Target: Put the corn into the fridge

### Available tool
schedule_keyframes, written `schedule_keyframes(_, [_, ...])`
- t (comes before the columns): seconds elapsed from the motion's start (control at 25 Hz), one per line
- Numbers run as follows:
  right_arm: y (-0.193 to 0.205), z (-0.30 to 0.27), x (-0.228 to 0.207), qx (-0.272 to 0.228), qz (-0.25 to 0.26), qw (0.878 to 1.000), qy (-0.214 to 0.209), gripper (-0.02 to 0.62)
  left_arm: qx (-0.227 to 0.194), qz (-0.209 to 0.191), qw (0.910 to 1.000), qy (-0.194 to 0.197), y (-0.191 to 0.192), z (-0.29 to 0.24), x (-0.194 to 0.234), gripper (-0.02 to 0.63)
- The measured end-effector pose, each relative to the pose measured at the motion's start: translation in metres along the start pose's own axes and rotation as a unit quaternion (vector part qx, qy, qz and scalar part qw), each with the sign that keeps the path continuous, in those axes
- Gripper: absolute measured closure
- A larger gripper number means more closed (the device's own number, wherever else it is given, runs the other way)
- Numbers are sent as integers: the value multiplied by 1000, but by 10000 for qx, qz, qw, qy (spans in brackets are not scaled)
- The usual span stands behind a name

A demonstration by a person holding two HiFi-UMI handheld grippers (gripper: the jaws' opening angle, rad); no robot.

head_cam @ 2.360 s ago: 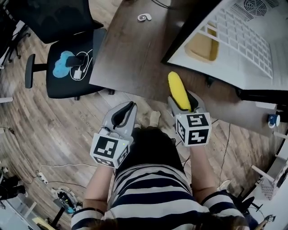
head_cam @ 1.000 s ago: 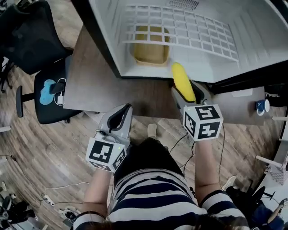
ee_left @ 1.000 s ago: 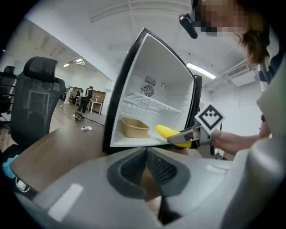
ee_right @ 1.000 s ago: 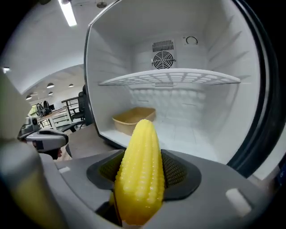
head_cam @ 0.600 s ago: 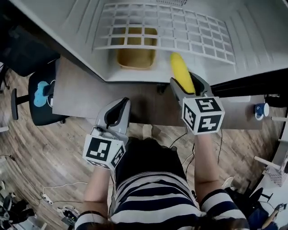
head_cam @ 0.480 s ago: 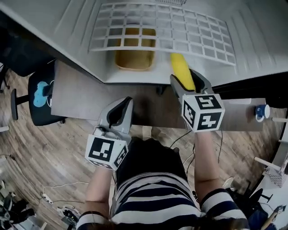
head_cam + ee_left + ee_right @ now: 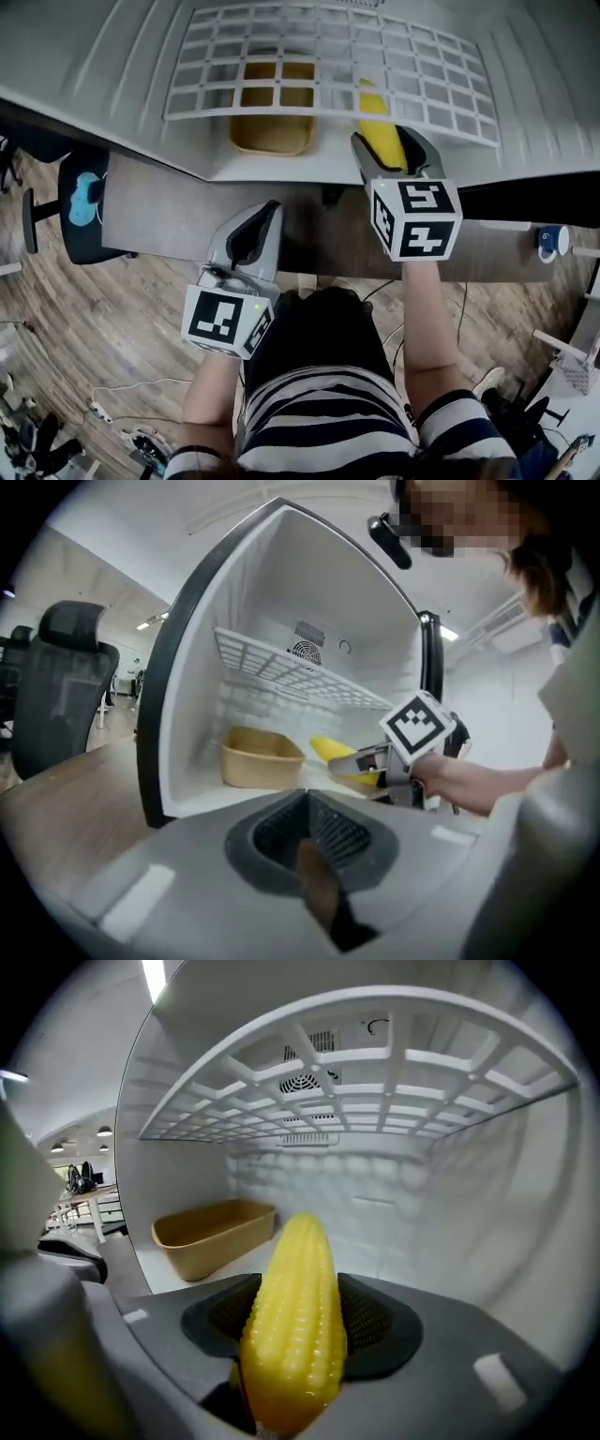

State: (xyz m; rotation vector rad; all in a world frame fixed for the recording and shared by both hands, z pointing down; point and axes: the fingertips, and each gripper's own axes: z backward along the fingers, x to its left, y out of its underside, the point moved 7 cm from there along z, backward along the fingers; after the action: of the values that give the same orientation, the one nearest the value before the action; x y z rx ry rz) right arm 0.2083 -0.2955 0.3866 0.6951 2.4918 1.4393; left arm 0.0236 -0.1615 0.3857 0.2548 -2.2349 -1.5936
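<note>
A yellow corn cob (image 7: 291,1316) stands lengthwise between the pads of my right gripper (image 7: 298,1288), which is shut on it. In the head view the corn (image 7: 378,131) reaches past the front lip of the open white fridge (image 7: 112,56), its tip under the wire shelf (image 7: 328,56). A tan tray (image 7: 272,131) sits on the fridge floor left of the corn. My left gripper (image 7: 251,230) hangs over the desk in front of the fridge, shut and empty. The left gripper view shows the right gripper (image 7: 366,761) carrying the corn (image 7: 330,749) beside the tray (image 7: 258,757).
The fridge stands on a brown desk (image 7: 159,211). A black office chair (image 7: 80,202) with a blue item on its seat is at the left. A small blue and white object (image 7: 551,241) sits at the right. Cables lie on the wooden floor (image 7: 84,375).
Both grippers have moved forward toward the fridge. The corn, earlier in front of the fridge opening, now pokes inside under the wire shelf. The grip on it has not changed.
</note>
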Motion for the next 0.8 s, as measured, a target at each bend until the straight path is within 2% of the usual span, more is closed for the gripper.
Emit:
schedule_keyframes(0.2, [-1,-8,-1,39,162,9998,130,334,-139,47,9995,-263,-6,-4,8,606])
schedule_keyframes(0.48, [1,-16,1,316,297,9985,326,334,-91,-16,9995,-313,-4,-7,13,606])
schedule_keyframes(0.8, [-2,-16,4,274,396,9983,334,330,-52,-92,9994,-338,-4,-3,17,606])
